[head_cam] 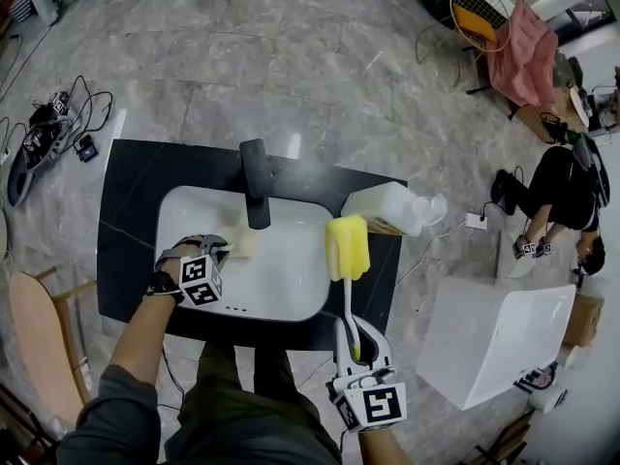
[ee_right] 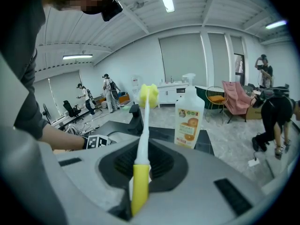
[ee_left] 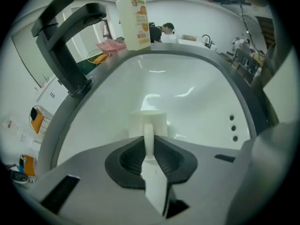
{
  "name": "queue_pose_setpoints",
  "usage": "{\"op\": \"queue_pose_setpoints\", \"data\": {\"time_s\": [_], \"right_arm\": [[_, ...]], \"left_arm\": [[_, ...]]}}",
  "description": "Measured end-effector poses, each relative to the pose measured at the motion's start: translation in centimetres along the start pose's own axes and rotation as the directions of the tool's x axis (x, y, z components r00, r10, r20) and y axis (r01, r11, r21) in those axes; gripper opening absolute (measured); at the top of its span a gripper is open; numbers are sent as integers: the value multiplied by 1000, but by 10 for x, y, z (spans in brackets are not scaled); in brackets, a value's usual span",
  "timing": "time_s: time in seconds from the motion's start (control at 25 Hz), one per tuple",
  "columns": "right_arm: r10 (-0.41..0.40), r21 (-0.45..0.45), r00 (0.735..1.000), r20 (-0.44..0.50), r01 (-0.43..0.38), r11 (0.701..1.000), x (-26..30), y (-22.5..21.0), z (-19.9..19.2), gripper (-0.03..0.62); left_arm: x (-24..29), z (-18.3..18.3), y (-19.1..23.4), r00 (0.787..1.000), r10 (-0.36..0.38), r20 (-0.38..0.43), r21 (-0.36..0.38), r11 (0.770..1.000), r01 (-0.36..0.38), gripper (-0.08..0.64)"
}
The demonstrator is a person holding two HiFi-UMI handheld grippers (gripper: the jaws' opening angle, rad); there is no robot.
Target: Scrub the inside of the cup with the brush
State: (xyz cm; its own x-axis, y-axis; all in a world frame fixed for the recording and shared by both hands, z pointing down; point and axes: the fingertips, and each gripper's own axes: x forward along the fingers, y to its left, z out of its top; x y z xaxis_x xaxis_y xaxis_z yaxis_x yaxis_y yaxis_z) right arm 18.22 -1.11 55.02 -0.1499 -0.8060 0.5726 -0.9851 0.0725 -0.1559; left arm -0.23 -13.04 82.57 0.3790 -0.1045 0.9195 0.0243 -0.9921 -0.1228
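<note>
A small white cup (head_cam: 242, 243) hangs over the white sink basin (head_cam: 291, 289). My left gripper (head_cam: 221, 251) is shut on its handle. In the left gripper view the handle (ee_left: 148, 137) stands clamped between the ribbed pads, and the cup body (ee_left: 147, 121) lies just beyond them, over the basin (ee_left: 187, 93). My right gripper (head_cam: 351, 342) is shut on the yellow grip of a brush (ee_right: 139, 186). The brush's white shaft rises to a yellow sponge head (head_cam: 347, 248), which is above the basin's right rim, apart from the cup. In the right gripper view the sponge head (ee_right: 149, 93) points up and away.
A black faucet (head_cam: 255, 184) stands at the back of the basin, set in a black counter (head_cam: 126, 221). A white detergent bottle (head_cam: 392, 208) with an orange label stands on the counter's right rear corner. A white box (head_cam: 494, 337) sits on the floor at right, and a person (head_cam: 557, 197) crouches beyond it.
</note>
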Motion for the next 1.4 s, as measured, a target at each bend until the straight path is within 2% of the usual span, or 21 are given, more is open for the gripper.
{"op": "queue_pose_setpoints", "data": {"time_s": [0.24, 0.56, 0.76, 1.04, 1.4], "right_arm": [[-8, 15, 1000, 5, 8, 1000, 0, -1, 0, 26], [-9, 3, 1000, 6, 9, 1000, 0, -11, 1, 26], [10, -23, 1000, 8, -10, 1000, 0, -11, 6, 26], [38, -45, 999, 31, -36, 998, -2, 2, 31, 26], [96, -115, 995, 36, -91, 989, -18, 21, 44, 26]], "left_arm": [[10, 29, 3, 997, 49, 66, 50, 997, -52, 52], [-4, 29, -2, 990, 20, 140, -55, 998, -12, 51], [-36, 28, 4, 981, 37, 193, -120, 993, -13, 51], [-93, 40, 15, 966, 90, 244, -125, 990, -60, 51], [-182, 61, 31, 931, 180, 319, -106, 982, -154, 51]]}}
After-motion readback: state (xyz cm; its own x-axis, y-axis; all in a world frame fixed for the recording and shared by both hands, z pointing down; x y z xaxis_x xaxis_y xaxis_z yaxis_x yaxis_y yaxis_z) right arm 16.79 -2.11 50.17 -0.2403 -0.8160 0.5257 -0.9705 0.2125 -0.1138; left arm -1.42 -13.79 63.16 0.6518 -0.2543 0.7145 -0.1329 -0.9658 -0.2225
